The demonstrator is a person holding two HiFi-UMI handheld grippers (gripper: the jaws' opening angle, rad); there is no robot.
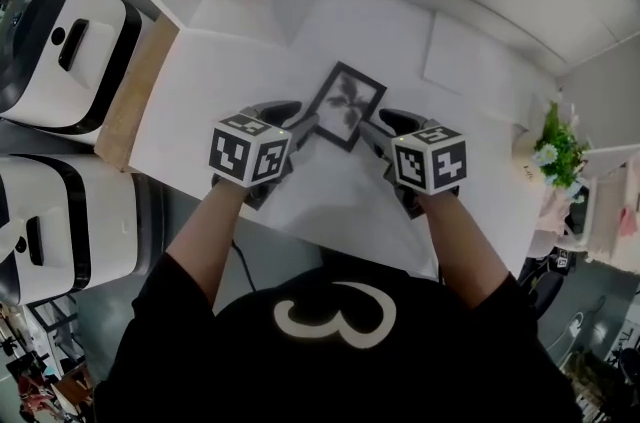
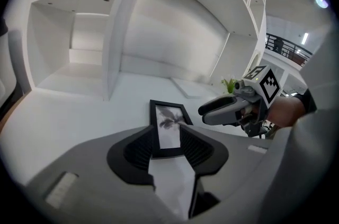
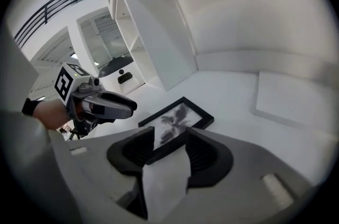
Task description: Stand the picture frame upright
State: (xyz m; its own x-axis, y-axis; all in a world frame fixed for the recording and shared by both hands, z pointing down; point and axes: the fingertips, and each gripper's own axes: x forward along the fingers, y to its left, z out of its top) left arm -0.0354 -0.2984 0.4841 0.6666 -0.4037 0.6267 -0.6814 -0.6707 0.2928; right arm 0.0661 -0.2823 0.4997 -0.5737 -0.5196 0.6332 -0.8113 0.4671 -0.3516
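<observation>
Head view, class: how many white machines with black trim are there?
2. One white machine with black trim at upper left; the other just below it, at the left edge. More may be off-frame.

Count of items in view:

- Picture frame (image 1: 345, 106): one, with a black rim.
- Desk (image 1: 200, 106): one, white.
- Claws: two, a left claw (image 1: 296, 123) and a right claw (image 1: 378, 126).
- Marker cubes: two, one per claw, a left cube (image 1: 250, 151) and a right cube (image 1: 430, 159).
- White appliances with black handles: two, an upper appliance (image 1: 60, 46) and a lower appliance (image 1: 60, 226), both at the left edge of the head view.
- Potted plant (image 1: 558, 146): one.
- Flat white panel (image 1: 480, 61) on the desk: one.
- Shelving unit (image 2: 114, 32): one; its compartments cannot be fully counted.
- Person (image 1: 330, 341): one.
</observation>
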